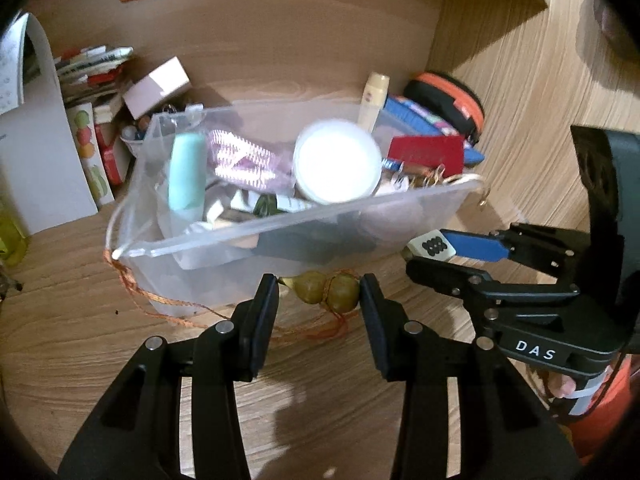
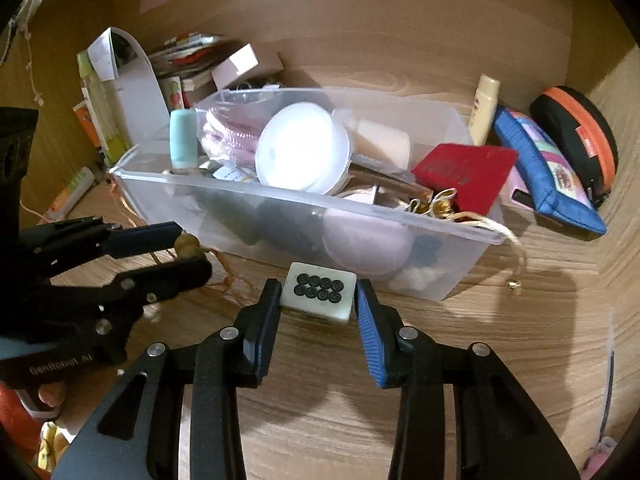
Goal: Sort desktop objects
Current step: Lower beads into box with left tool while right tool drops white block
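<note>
The left gripper (image 1: 320,292) has its fingers pinched on a small green gourd charm (image 1: 326,289). The right gripper (image 2: 318,298) squeezes a mahjong tile (image 2: 319,294). Both sit at six o'clock of the clear bin (image 2: 440,272), maybe just off the bench (image 2: 500,340). Lift higher than the rim, then let go inside.

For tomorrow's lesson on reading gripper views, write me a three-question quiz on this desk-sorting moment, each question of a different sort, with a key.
1. True or false: the left gripper is shut on the small gourd charm.
2. What does the right gripper hold? A) a red card B) a mahjong tile C) a round white lid
3. Fill in: the round white lid lies inside the clear plastic ___.

Key
1. True; its pads press both ends of the gourd.
2. B, the mahjong tile, dots facing up.
3. bin.
</note>
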A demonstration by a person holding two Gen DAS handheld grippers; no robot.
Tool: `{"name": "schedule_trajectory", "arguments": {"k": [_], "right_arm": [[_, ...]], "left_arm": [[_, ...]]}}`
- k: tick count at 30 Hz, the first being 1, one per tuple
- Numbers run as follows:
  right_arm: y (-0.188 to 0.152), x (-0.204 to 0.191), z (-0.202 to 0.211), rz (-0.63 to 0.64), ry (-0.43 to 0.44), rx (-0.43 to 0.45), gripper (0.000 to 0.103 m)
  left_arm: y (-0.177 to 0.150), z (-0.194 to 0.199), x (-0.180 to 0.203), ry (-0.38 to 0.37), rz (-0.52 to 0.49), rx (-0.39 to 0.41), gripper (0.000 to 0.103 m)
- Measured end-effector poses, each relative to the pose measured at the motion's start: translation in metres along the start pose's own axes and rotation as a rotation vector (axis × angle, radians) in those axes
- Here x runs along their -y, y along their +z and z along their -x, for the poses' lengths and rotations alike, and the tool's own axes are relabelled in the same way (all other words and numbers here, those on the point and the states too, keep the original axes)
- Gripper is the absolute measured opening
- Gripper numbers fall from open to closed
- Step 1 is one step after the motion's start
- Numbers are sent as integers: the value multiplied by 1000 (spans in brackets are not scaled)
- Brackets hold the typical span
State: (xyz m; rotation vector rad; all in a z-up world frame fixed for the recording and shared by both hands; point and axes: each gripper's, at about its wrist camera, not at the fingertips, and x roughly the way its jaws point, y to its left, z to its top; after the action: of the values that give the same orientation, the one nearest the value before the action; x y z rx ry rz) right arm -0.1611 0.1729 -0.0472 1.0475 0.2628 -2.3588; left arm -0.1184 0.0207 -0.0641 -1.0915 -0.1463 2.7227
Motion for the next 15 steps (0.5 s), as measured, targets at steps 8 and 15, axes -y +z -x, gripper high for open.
{"name": "schedule_trajectory", "arguments": {"k": [8,15], "right_arm": [[10,7,27,-15,8,72,34],[18,14,48,-21,6,136,34]], "left_arm": [[11,29,4,-7,11,82,41],[24,49,12,-20,-4,153,41]]}}
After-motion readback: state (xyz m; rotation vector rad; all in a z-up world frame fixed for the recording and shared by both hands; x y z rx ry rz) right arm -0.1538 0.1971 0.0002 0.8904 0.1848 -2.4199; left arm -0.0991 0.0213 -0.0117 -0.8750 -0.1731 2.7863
